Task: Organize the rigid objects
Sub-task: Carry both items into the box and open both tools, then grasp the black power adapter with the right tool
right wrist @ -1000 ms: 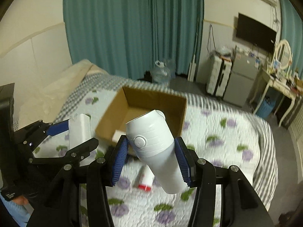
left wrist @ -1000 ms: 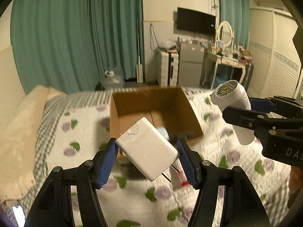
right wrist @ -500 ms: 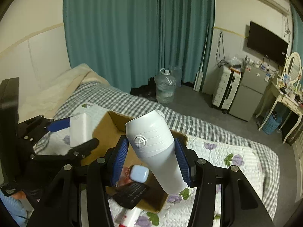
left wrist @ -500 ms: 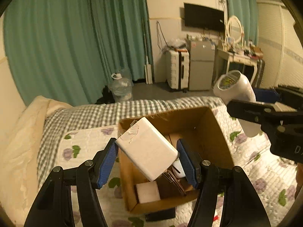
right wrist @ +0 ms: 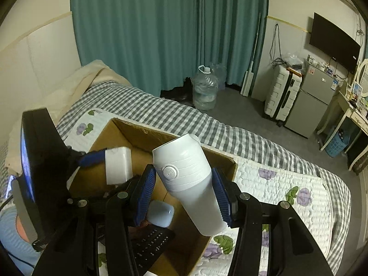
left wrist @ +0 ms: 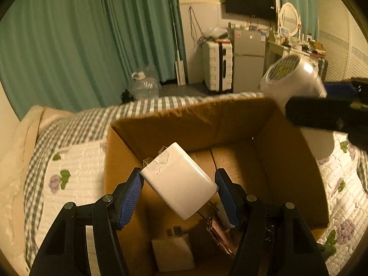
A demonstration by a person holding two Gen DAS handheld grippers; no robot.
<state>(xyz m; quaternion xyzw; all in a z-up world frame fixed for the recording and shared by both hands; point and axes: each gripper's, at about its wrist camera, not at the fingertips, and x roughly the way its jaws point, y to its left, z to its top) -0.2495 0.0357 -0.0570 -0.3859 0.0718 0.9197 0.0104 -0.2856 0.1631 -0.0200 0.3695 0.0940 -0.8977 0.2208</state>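
Note:
My left gripper (left wrist: 180,192) is shut on a white power adapter (left wrist: 178,180) and holds it over the open cardboard box (left wrist: 184,119) on the bed. The adapter also shows in the right wrist view (right wrist: 118,165). My right gripper (right wrist: 185,191) is shut on a white cylindrical device (right wrist: 191,184) with a round button, above the box's right side (right wrist: 220,158); the device also shows in the left wrist view (left wrist: 296,80). Inside the box lie a white block (left wrist: 172,251), a pale blue case (right wrist: 161,212) and a black keypad item (right wrist: 151,243).
The box sits on a floral quilt (right wrist: 287,184) over a checked blanket (right wrist: 207,124). A beige pillow (left wrist: 20,142) lies to the left. Beyond the bed are teal curtains (right wrist: 161,34), a water jug (right wrist: 204,88), a suitcase (right wrist: 281,92) and a small fridge (right wrist: 308,94).
Both grippers have moved forward and down over the box with their objects still held. The box now fills the lower part of both views.

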